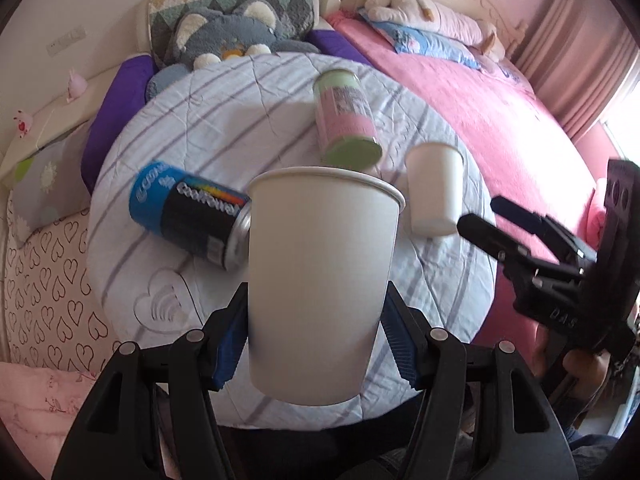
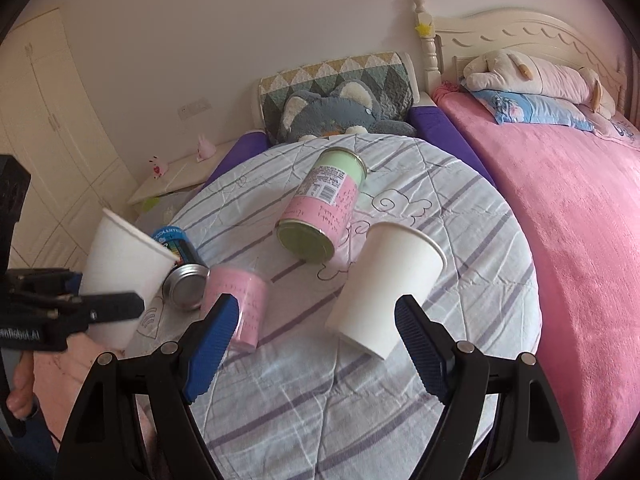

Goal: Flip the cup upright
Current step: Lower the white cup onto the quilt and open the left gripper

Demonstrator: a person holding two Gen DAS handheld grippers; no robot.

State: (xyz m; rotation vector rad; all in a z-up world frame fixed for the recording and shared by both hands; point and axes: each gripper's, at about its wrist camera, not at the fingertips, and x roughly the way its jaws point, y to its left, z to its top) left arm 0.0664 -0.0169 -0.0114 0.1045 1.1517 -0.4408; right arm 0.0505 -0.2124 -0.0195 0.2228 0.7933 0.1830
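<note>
My left gripper [image 1: 316,344] is shut on a white paper cup [image 1: 320,276], held mouth up above the round table; the same cup shows at the left of the right wrist view [image 2: 124,268]. A second white paper cup [image 2: 384,288] stands on the striped tablecloth, mouth up and leaning right in that view; it also shows in the left wrist view [image 1: 434,188]. My right gripper [image 2: 316,336] is open and empty, its blue pads to either side of this second cup's base, not touching it. It appears at the right of the left wrist view [image 1: 488,220].
A round table with a striped cloth [image 2: 460,216] holds a pink-green can [image 2: 320,208] on its side, a blue-black can [image 1: 192,216] on its side, and a pink cup [image 2: 240,304]. Beds with pillows and plush toys [image 2: 332,112] lie behind and to the right.
</note>
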